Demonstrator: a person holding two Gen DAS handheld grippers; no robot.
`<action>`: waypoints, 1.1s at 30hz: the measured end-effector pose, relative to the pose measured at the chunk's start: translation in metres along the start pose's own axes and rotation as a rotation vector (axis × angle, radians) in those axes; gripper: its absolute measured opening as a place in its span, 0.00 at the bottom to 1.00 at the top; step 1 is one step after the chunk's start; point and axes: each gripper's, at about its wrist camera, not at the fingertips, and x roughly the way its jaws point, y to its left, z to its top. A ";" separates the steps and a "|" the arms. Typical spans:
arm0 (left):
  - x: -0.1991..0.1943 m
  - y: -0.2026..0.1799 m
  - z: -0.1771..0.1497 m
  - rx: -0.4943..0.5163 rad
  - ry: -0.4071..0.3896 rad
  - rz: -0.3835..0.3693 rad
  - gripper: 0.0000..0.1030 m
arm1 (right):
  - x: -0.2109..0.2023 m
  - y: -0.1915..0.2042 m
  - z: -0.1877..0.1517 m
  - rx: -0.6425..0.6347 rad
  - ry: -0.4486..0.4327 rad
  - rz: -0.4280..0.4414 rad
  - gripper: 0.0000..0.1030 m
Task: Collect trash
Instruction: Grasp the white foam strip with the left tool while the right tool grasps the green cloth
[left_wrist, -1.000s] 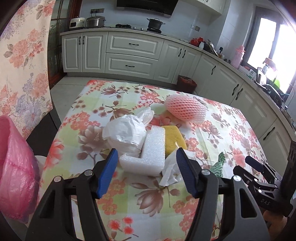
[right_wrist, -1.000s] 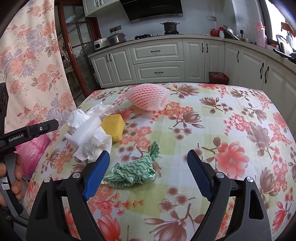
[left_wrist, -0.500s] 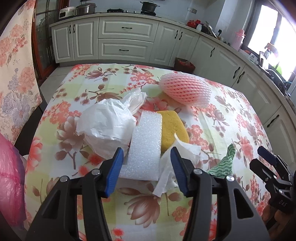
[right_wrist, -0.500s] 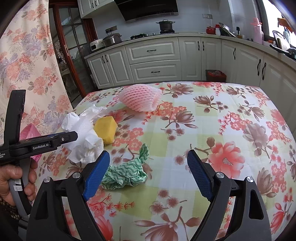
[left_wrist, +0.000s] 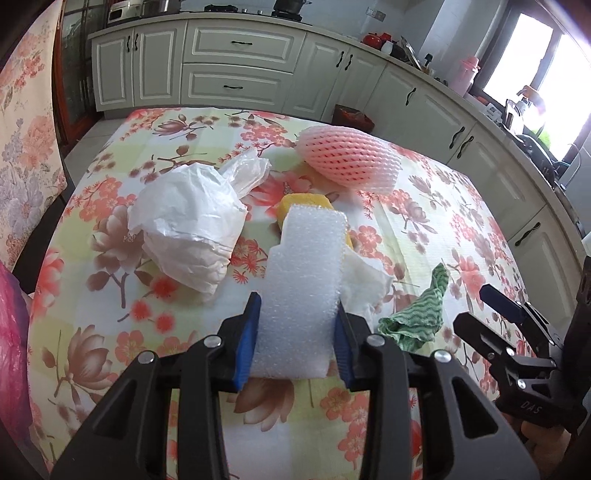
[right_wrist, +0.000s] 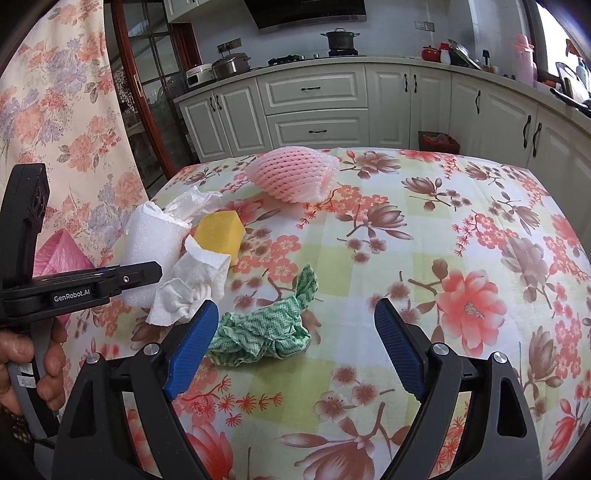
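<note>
Left wrist: left gripper (left_wrist: 295, 332) jaws closing on foam block (left_wrist: 303, 273); right gripper (right_wrist: 295, 343) jaws released; remaining trash beside the block uncollected.

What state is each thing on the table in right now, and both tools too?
Left tool: jaws closing, pads against the sides of the white foam block.
White foam block: between those pads, far end over the yellow sponge.
Yellow sponge: lying on the table.
White plastic bag: crumpled, lying loose.
Paper towel: crumpled beside the foam.
Pink foam net: lying untouched.
Green cloth: bunched up.
Right tool: open, empty.
</note>
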 end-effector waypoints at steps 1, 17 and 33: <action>-0.001 0.000 -0.001 -0.003 -0.001 -0.007 0.34 | 0.001 0.001 -0.001 -0.001 0.004 -0.002 0.79; -0.017 0.009 -0.006 -0.028 -0.021 -0.013 0.34 | 0.030 0.020 -0.005 -0.050 0.082 0.002 0.72; -0.062 0.046 -0.014 -0.093 -0.100 0.035 0.34 | 0.033 0.031 -0.006 -0.085 0.093 -0.004 0.35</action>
